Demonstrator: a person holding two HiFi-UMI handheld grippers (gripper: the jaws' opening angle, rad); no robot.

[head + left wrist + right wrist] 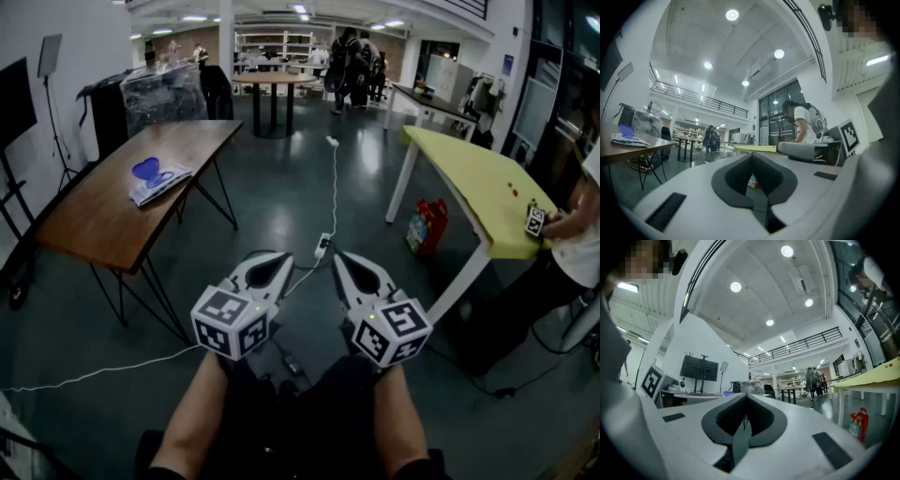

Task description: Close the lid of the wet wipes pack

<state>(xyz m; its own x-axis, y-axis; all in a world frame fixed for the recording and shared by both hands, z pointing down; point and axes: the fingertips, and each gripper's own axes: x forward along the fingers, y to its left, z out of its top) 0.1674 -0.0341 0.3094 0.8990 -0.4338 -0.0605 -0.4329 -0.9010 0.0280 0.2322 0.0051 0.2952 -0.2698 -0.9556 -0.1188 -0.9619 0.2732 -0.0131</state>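
blue lid [147,170], white wipes pack [163,185], brown table [103,225], yellow table [473,183]

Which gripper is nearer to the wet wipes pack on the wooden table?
Left. The left gripper hangs over the floor, right of and below the wet wipes pack in the head view; the right gripper is beside it, farther right. Neither touches the pack.

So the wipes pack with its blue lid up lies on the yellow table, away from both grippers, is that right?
Not quite: the wipes pack lies on the brown table, as the head view shows. The rest holds.
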